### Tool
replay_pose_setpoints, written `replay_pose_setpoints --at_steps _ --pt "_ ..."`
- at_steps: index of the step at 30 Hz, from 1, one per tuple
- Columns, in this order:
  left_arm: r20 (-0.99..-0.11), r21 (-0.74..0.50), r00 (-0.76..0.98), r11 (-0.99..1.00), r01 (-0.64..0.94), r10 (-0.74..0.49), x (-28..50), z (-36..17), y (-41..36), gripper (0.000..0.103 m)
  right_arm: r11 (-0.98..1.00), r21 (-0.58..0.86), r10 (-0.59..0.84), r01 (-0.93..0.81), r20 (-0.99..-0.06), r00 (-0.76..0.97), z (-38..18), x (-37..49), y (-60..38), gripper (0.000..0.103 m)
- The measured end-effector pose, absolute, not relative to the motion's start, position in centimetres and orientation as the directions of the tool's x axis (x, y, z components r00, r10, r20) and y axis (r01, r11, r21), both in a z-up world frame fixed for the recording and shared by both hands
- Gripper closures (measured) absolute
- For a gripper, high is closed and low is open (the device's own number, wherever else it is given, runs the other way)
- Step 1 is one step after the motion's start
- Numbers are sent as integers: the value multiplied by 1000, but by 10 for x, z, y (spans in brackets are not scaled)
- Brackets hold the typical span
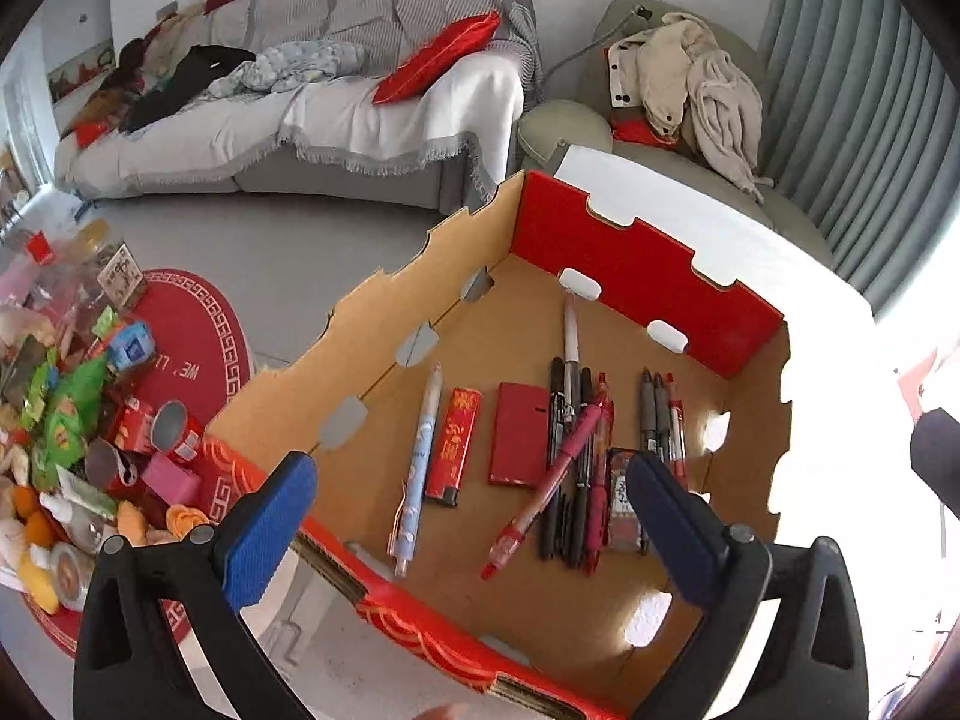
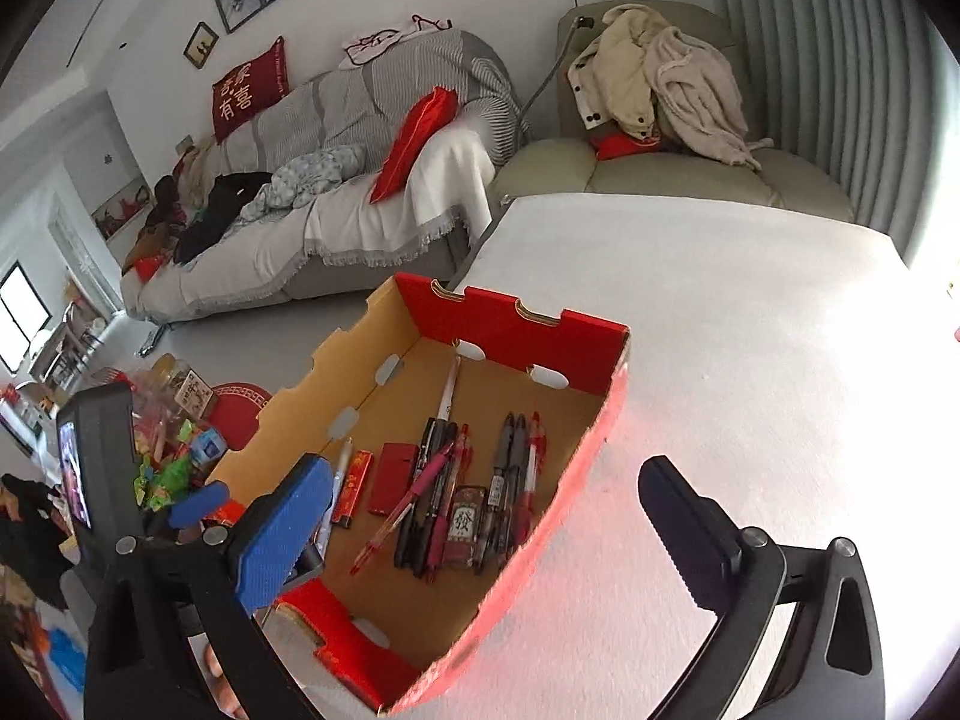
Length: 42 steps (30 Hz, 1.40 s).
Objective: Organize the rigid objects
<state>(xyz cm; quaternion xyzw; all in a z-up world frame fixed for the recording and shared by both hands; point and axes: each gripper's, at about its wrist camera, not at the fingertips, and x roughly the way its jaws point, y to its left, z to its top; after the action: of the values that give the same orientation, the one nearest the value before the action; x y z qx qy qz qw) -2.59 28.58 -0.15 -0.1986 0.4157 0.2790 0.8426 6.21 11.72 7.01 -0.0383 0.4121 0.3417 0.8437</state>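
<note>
My left fingers [image 1: 456,534] and right fingers [image 2: 486,531] are spread and empty, pens [image 1: 573,468] already lie in the box [image 1: 648,276], mixed clutter [image 1: 72,420] beside it remains unsorted.

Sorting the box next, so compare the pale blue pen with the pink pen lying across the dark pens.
The pale blue pen lies alone on the cardboard floor, roughly parallel to the red lighter. The pink pen lies slanted across the dark pens, resting on them. The blue one is patterned; the pink one has a red tip. Both sit inside the box.
</note>
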Motion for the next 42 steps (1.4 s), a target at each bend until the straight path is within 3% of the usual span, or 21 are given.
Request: replay_pose_setpoints --at_steps 15,28,42 --pt "-798 -20 466 756 -654 382 -43 13 273 0 720 155 503 -676 -788 355 62 50 141 0" --pt "-808 -17 452 752 -659 378 -51 15 277 0 693 -18 365 -721 -853 372 58 53 170 0" --pt "-815 -22 455 766 -642 358 -50 14 273 0 682 -19 356 -731 -865 354 55 53 172 0"
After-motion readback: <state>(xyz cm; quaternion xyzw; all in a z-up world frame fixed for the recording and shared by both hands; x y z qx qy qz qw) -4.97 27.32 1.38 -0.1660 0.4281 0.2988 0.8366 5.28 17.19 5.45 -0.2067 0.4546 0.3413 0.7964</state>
